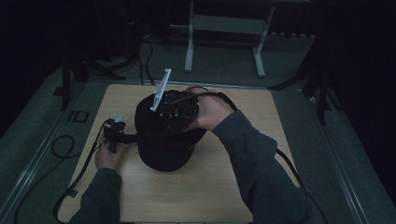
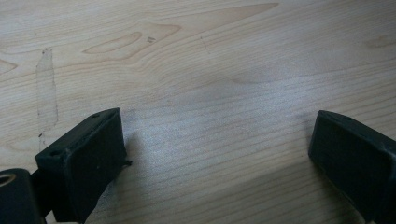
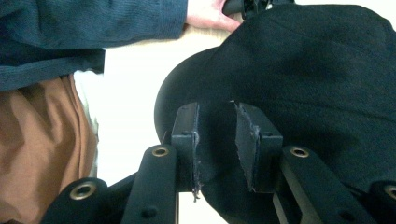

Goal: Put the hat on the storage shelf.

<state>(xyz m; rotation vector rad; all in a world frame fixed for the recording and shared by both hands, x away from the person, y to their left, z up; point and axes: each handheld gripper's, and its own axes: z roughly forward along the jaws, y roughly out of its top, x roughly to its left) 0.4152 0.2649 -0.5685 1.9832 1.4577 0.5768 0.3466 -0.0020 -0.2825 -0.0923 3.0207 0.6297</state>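
A black cap lies on the wooden table, its brim toward the person. My right gripper rests on top of the cap's crown, held by the right hand. In the right gripper view its jaws stand close together, pinching a fold of the cap. My left gripper sits just left of the cap, touching its edge, in the left hand. In the left gripper view its jaws are wide apart over bare wood, nothing between them.
A white strip sticks up from the right gripper. Black cables trail off the table's left and right sides. Beyond the table stand a white metal frame and dark stands on grey floor. The person's sleeve and brown clothing are nearby.
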